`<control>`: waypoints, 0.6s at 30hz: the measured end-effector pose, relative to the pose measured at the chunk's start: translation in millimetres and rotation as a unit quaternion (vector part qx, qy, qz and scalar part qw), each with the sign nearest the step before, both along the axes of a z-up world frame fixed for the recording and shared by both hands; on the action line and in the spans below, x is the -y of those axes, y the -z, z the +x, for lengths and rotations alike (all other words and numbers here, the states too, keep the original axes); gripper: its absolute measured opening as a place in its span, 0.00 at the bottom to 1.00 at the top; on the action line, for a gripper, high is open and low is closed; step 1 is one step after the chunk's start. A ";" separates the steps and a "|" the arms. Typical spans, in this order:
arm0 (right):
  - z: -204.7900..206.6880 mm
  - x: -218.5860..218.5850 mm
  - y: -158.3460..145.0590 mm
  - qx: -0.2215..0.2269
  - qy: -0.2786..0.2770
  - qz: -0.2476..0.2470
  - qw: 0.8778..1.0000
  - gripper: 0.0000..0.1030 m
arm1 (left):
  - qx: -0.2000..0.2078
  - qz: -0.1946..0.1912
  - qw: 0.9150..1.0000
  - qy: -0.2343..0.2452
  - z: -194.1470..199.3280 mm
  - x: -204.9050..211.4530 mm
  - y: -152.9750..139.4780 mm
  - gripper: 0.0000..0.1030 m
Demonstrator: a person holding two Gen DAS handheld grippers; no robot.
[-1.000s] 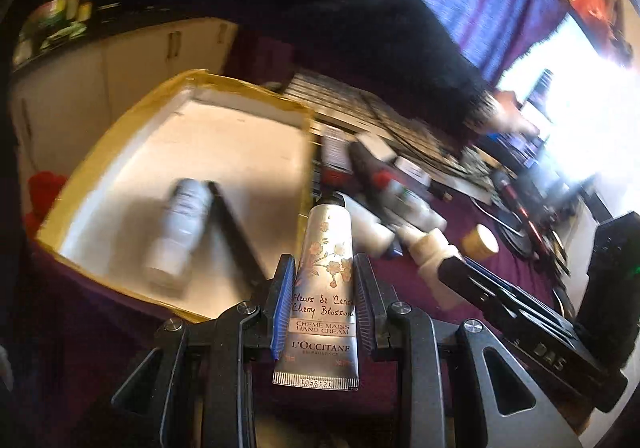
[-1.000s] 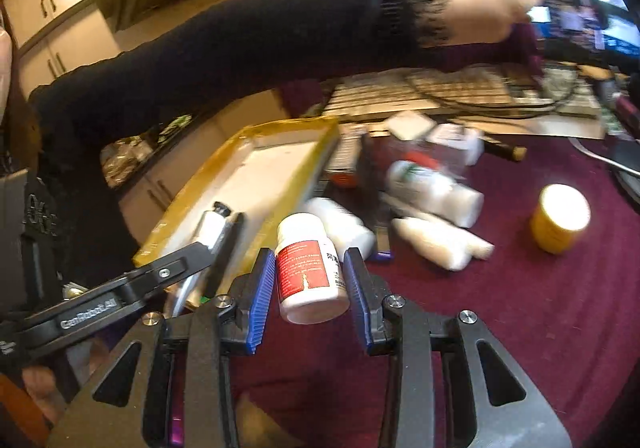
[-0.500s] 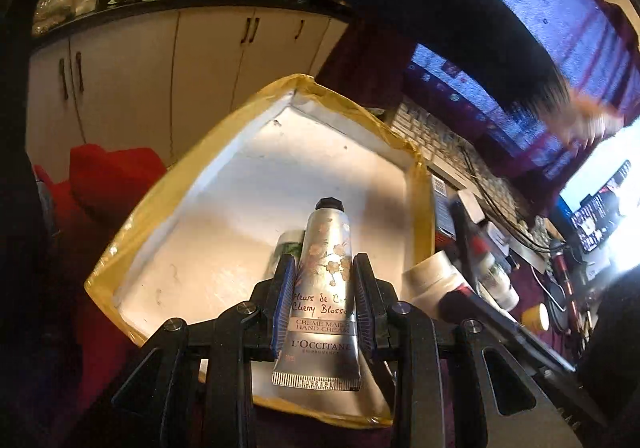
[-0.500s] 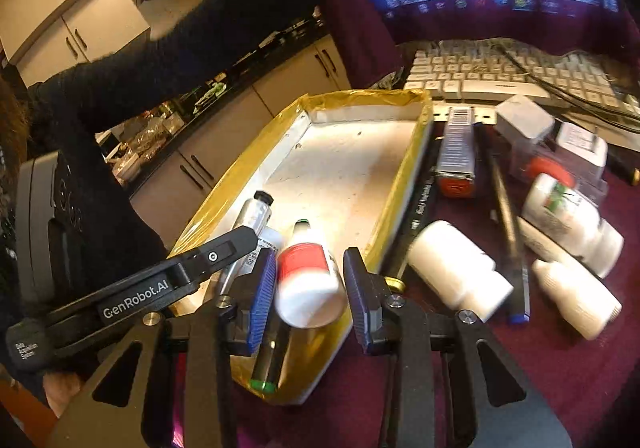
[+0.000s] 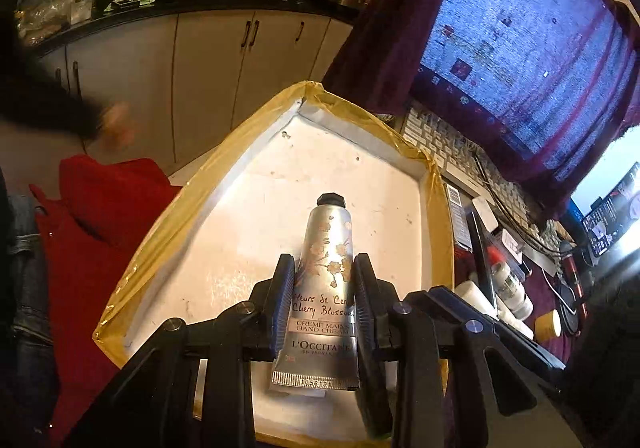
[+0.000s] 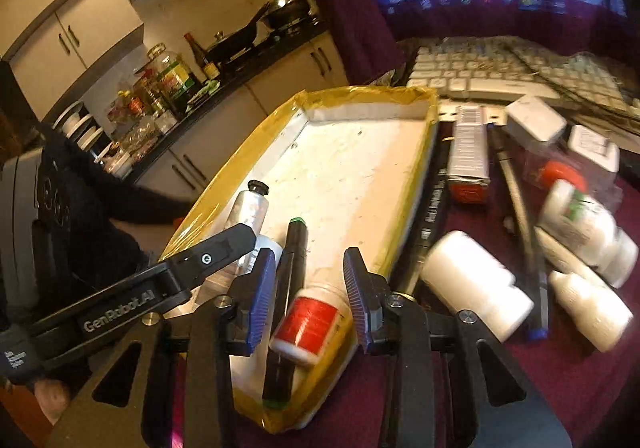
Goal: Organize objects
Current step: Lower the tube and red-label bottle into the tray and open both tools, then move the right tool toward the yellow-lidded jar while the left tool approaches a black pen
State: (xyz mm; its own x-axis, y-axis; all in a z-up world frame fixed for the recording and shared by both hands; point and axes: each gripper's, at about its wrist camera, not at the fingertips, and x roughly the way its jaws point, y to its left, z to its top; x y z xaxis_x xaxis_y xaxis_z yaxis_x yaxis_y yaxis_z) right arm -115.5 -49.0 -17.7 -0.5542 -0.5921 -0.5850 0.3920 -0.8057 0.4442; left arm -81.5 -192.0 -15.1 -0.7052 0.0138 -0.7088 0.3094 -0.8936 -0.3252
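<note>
My left gripper (image 5: pixel 322 296) is shut on a silver L'Occitane hand cream tube (image 5: pixel 326 284) and holds it over the yellow-rimmed white tray (image 5: pixel 224 176). In the right wrist view the tube (image 6: pixel 250 208) and the left gripper's arm (image 6: pixel 160 280) sit over the tray's near left corner. My right gripper (image 6: pixel 308 296) is open; a white bottle with a red label (image 6: pixel 310 322) lies between its jaws in the tray (image 6: pixel 360 96), beside a black marker (image 6: pixel 290 276).
On the maroon cloth right of the tray lie several white bottles (image 6: pixel 476 284), a long black pen (image 6: pixel 516 208), an orange-ended box (image 6: pixel 468 156) and a white keyboard (image 6: pixel 500 72). A yellow-lidded jar (image 5: pixel 547 324) sits at the right. Kitchen cabinets stand behind.
The right gripper's jaws have opened and the red-label bottle now lies in the tray. The left gripper with the tube has moved further over the tray.
</note>
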 end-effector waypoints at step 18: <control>87.5 -148.5 5.7 -0.030 0.125 0.032 0.991 0.55 | -0.079 -0.053 0.991 0.092 39.7 -87.1 -37.3 0.71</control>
